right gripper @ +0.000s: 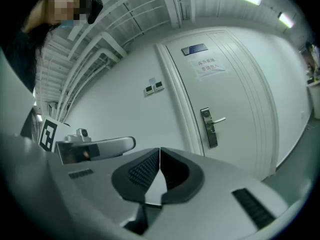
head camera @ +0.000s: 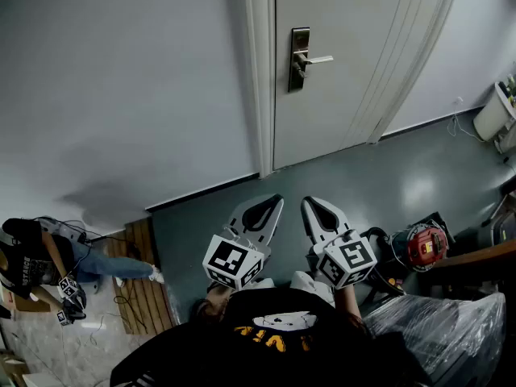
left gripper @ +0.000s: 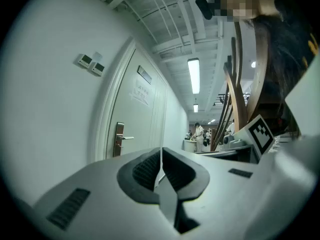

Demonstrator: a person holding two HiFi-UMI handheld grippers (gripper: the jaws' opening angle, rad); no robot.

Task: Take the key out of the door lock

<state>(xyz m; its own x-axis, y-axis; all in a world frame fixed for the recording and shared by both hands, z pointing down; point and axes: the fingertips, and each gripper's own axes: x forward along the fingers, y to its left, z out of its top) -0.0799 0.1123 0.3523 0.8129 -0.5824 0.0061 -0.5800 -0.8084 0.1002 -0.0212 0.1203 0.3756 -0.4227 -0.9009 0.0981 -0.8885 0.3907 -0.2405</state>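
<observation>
A white door (head camera: 355,55) stands shut ahead of me, with a dark metal lock plate (head camera: 300,59) and a silver lever handle (head camera: 319,59) near its left edge. The key is too small to make out below the handle. Both grippers hang low over the grey floor, well short of the door and pointing at it. My left gripper (head camera: 272,203) is shut and empty, and so is my right gripper (head camera: 311,205). The left gripper view has the lock plate (left gripper: 119,139) far beyond the left gripper's closed tips (left gripper: 161,153). The right gripper view shows the plate (right gripper: 209,128) past the right gripper's closed tips (right gripper: 160,152).
The door frame (head camera: 260,71) meets a plain wall on the left. A person (head camera: 40,256) crouches at far left beside wooden slats (head camera: 149,280). A red tool (head camera: 426,245) and a clear plastic bag (head camera: 443,325) lie to my right, a white container (head camera: 493,113) farther off.
</observation>
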